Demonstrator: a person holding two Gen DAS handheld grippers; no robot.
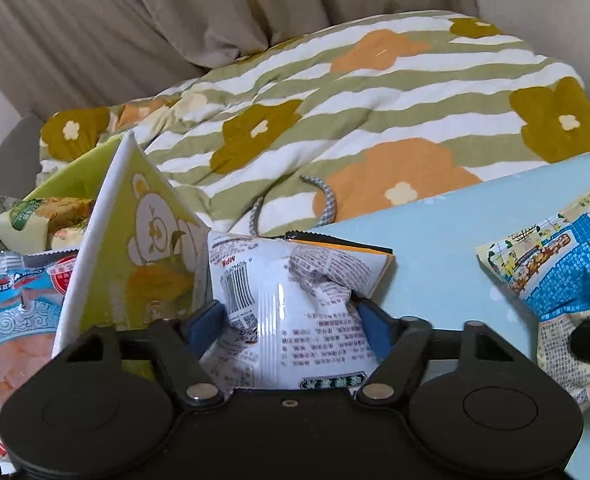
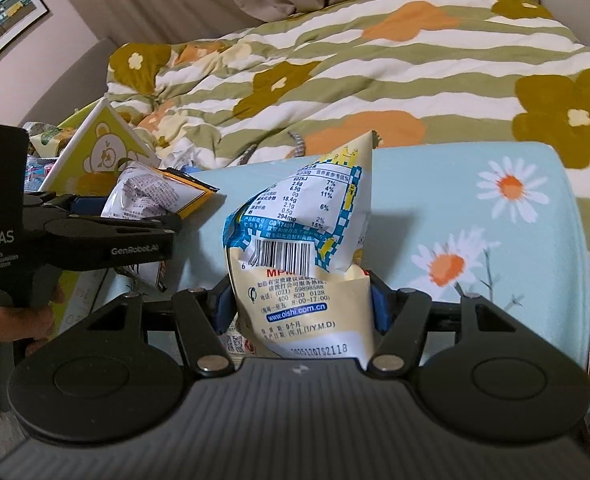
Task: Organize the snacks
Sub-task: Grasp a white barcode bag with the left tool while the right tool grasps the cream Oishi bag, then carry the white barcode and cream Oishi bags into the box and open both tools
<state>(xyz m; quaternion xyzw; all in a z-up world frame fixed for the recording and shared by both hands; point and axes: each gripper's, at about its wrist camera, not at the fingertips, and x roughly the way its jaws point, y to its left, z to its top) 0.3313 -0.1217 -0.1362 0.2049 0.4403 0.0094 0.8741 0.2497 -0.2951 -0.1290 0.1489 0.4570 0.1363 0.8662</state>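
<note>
Crinkled foil under both my grips. Left gripper [image 1: 291, 316]: blue pads pinch a white snack packet [image 1: 295, 300], glossy, creased, printed with a barcode and fine text, an orange-edged seam at its far end. No earlier frame to compare, so I note only the pinch. Right gripper [image 2: 299, 300]: blue pads press into the lower sides of a cream-and-blue snack bag [image 2: 299, 240], puffy, standing upright, its top corner pointing up, barcode and nutrition panel facing me.

Landmark: the pale blue daisy-print cloth [image 2: 495, 240], smooth and flat. Both packets sit over it, the white one near its left edge, the cream-and-blue bag near its middle. A hand [image 2: 7, 320] grips the black handle of the left tool off its left side.

Just left of the cloth, a stiff yellow-green bear-print box [image 1: 143, 240] rises in a sharp peak; beside it lie more packets, among them a blue-and-red one [image 1: 19, 308].

Beyond the cloth's far edge, a grey woven cord [image 1: 327, 200] curls on a soft quilt [image 1: 375, 112], green-and-white stripes with orange and olive flowers. Farther still, beige pleated curtains [image 1: 135, 20].
</note>
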